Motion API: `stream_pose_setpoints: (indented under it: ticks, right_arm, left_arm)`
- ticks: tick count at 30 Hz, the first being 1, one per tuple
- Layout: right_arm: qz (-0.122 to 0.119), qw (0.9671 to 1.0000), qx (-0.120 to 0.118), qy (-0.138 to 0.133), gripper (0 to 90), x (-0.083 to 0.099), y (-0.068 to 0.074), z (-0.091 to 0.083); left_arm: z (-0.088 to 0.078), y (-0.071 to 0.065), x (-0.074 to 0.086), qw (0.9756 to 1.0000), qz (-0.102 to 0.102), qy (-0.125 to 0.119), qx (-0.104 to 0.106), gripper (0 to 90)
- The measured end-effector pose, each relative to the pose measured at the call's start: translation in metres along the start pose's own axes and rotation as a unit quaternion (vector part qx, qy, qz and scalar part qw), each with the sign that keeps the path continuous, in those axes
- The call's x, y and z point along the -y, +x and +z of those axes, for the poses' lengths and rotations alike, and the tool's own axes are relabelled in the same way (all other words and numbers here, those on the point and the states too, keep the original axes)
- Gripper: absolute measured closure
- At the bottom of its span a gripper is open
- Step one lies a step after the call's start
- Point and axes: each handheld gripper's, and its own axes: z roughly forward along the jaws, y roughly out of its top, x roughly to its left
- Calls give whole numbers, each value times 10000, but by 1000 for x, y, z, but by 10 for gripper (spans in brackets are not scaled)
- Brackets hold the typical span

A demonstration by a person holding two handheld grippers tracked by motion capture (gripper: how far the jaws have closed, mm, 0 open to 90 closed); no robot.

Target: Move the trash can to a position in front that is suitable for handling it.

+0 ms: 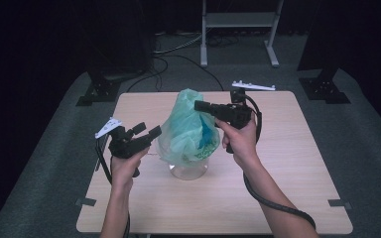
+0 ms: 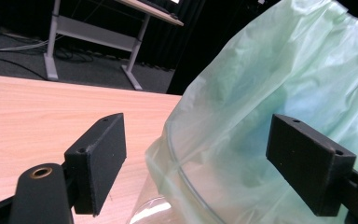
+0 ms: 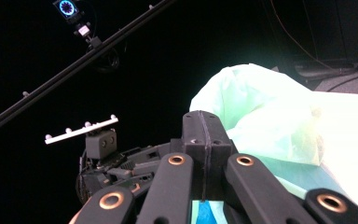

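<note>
A pale green plastic bag (image 1: 186,126) stands up out of a clear glass vessel (image 1: 188,170) at the middle of the wooden table (image 1: 278,188). Something blue shows through the film. My right gripper (image 1: 198,105) reaches in from the right, level, and is shut on the green bag near its top. In the right gripper view its jaws (image 3: 204,135) press flat together against the bag (image 3: 261,116). My left gripper (image 1: 150,130) is open at the bag's left side. Its pads (image 2: 100,156) straddle the bag (image 2: 261,93) and the glass rim (image 2: 182,175) without touching them.
A white marker bar (image 1: 253,86) lies at the table's far edge. Beyond the table stand a metal desk frame (image 1: 238,20) and two black stand bases (image 1: 96,91) (image 1: 325,88) on grey floor. Cables (image 1: 178,49) trail there. The other hand's gripper (image 3: 102,158) shows in the right gripper view.
</note>
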Motion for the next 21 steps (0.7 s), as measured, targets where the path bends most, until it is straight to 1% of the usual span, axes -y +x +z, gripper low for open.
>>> stream_pose_setpoints:
  ticks: [13, 21]
  right_arm:
    - [-68, 9997, 8, -251, 900, -15, 7, -20]
    - [-128, 9991, 108, -384, 900, -25, 10, -34]
  left_arm:
    - [3, -1, 2, 10000, 10, 60, 10, 190]
    - [3, -1, 2, 10000, 16, 70, 21, 189]
